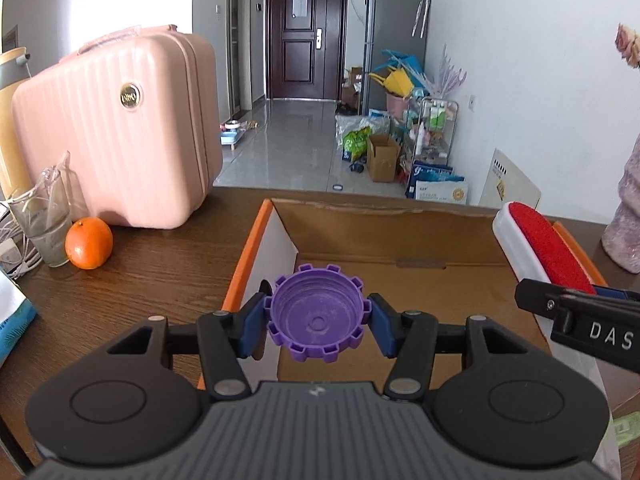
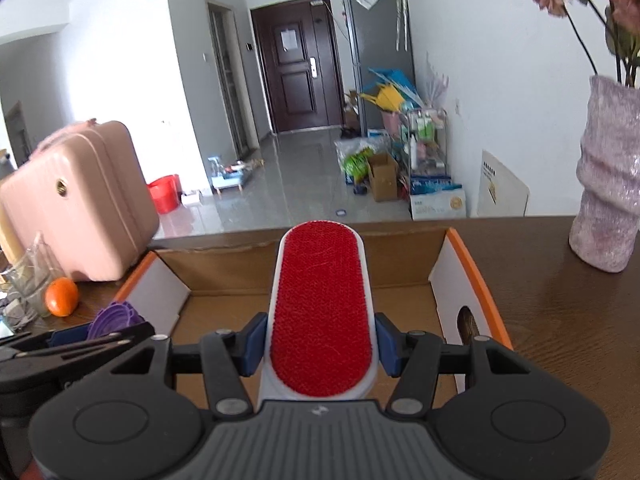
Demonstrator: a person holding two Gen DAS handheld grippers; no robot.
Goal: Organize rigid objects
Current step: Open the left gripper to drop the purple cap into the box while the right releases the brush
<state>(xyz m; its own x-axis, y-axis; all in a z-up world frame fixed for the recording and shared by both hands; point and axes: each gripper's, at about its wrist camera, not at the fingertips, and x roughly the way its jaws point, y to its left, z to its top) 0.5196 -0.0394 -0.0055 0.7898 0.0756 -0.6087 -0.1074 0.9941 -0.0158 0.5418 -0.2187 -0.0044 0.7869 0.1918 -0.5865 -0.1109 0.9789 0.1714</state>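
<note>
My left gripper [image 1: 318, 322] is shut on a purple notched cap [image 1: 318, 318], its hollow side facing the camera, held above the left part of an open cardboard box [image 1: 360, 216]. My right gripper [image 2: 320, 340] is shut on a white lint brush with a red pad [image 2: 322, 312], which sticks out forward over the same box [image 2: 400, 280]. In the left wrist view the brush [image 1: 536, 244] and the right gripper's black body show at the right, over the box's right wall. In the right wrist view the purple cap [image 2: 114, 318] shows at the lower left.
A pink suitcase [image 1: 120, 132], a glass [image 1: 44, 220] and an orange [image 1: 89, 243] stand on the brown table [image 1: 160, 272] left of the box. A pale purple vase [image 2: 608, 184] with flowers stands on the table to the box's right. The box has orange-edged flaps.
</note>
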